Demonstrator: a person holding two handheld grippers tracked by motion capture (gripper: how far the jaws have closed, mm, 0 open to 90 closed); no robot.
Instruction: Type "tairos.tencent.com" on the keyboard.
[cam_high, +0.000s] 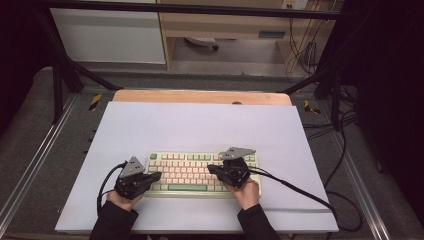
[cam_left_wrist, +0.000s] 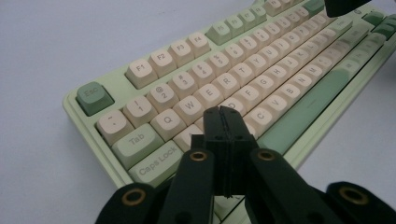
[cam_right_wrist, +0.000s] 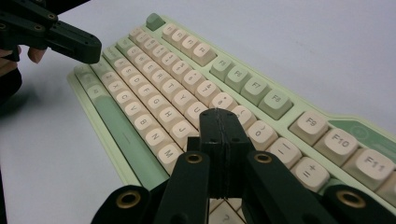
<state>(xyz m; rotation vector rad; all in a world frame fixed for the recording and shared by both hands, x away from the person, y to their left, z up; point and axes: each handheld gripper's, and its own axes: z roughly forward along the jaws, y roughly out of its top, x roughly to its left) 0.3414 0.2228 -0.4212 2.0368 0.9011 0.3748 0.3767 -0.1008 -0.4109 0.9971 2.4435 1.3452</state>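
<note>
I see the pale green keyboard with cream and green keycaps (cam_high: 192, 173) lying flat near the front edge of the white-covered tabletop (cam_high: 200, 125), between my two hands. My left gripper (cam_left_wrist: 226, 112) has its black fingers pressed fully together with nothing between them, tips poised over the letter keys just right of Caps Lock. My right gripper (cam_right_wrist: 219, 114) is likewise closed tight and empty, its tips over the right-hand letter keys; whether either touches a key I cannot tell.
</note>
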